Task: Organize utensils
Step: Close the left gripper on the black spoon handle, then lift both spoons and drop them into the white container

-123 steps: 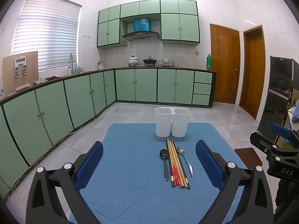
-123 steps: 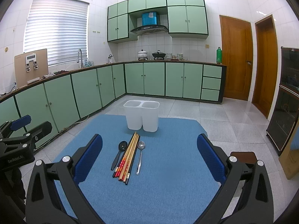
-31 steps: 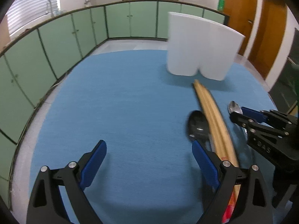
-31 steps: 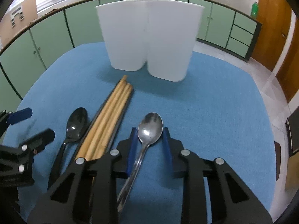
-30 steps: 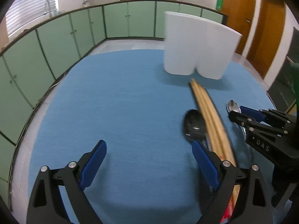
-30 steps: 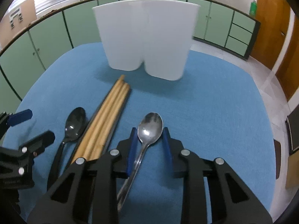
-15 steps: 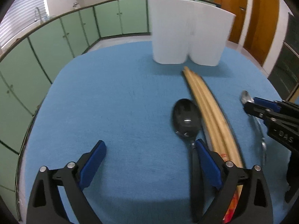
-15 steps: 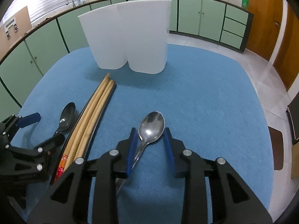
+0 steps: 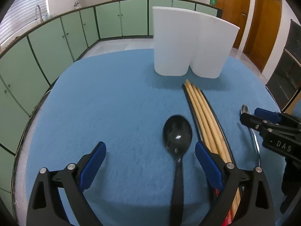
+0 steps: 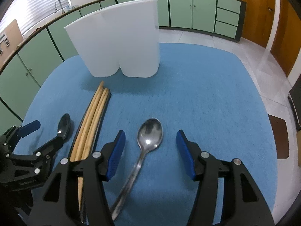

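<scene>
Where pinched a second ago, steel spoon [image 10: 149, 131] now loose on desk [image 10: 207, 94] between opening right jaws. Left jaws spread about black spoon [image 9: 177, 131]; holder [image 10: 120, 37] unfilled, regrasp likely.

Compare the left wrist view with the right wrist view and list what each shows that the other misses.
Left wrist only: the black spoon's whole bowl and handle, lying between the open left tool's fingers.
Right wrist only: the metal spoon's full bowl and handle between the opening right tool's fingers, untouched by the pads, plus a brown mat on the floor.
Both: the white two-compartment holder, the chopstick bundle, the blue table cover, green cabinets.
</scene>
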Demonstrator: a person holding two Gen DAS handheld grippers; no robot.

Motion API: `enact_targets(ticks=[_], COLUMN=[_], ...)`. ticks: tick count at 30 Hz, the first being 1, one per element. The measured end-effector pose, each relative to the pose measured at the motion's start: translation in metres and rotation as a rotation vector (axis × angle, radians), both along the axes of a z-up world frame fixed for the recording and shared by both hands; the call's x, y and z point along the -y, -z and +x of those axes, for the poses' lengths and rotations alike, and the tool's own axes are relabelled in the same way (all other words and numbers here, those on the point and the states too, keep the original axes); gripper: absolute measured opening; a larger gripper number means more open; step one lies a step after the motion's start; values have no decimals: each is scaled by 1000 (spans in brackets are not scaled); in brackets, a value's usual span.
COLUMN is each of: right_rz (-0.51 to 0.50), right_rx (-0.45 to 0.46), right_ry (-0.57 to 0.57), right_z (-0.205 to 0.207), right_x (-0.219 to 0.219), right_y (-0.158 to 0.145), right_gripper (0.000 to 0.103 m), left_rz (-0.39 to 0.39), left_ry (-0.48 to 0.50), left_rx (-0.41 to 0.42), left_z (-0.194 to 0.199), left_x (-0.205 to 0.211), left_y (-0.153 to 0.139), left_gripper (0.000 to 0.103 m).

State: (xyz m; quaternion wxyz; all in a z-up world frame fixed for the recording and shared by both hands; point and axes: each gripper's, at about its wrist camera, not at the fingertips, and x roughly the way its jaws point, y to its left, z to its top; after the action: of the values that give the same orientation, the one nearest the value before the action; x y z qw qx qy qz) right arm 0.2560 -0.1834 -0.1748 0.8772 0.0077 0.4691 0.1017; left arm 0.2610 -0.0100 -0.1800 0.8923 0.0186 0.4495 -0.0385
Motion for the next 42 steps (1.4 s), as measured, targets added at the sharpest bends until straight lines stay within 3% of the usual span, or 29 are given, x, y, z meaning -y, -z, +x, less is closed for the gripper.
enact_targets(ticks=[4, 6, 8, 12, 15, 24, 26, 29, 31, 32, 35, 37, 39, 42], right_rz=[-29, -49, -71, -70, -71, -13, -5, -24, -20, -14, 22, 35, -2, 13], right_rx=[-2, 5, 14, 13, 4, -55, -68, -74, -81, -83, -73, 9, 147, 247], right_ry=[11, 4, -13, -38, -27, 12, 19, 27, 35, 38, 33, 6, -27, -62], right_z=[6, 8, 10, 11, 13, 30, 34, 36, 39, 39, 37, 29, 15, 3], right_x=[-4, -6, -6, -2, 1, 9, 10, 5, 5, 4, 7, 12, 12, 15], right_y=[4, 4, 5, 5, 3, 3, 3, 3, 4, 5, 4, -4, -18, -30], right_gripper=[46, 33, 29, 30, 46, 44, 40, 29, 29, 28, 28, 28, 28, 28], left_rz=[28, 37, 39, 53, 51, 31, 18, 6, -10, -24, -67, -80, -98, -102], left_ry=[2, -5, -6, 4, 9, 11, 11, 19, 21, 24, 29, 27, 28, 45], left_rx=[-3, -10, -20, -36, -32, -63, -61, -56, -56, -56, -55, -28, 57, 206], left_z=[13, 20, 26, 33, 35, 40, 43, 42, 41, 40, 34, 28, 16, -8], left_x=[6, 6, 3, 5, 7, 8, 7, 8, 7, 7, 8, 5, 2, 2], left_y=[2, 5, 7, 11, 10, 13, 11, 7, 5, 3, 2, -3, -14, -27], left_gripper=[94, 94, 94, 94, 94, 93, 88, 67, 38, 34, 34, 34, 34, 34])
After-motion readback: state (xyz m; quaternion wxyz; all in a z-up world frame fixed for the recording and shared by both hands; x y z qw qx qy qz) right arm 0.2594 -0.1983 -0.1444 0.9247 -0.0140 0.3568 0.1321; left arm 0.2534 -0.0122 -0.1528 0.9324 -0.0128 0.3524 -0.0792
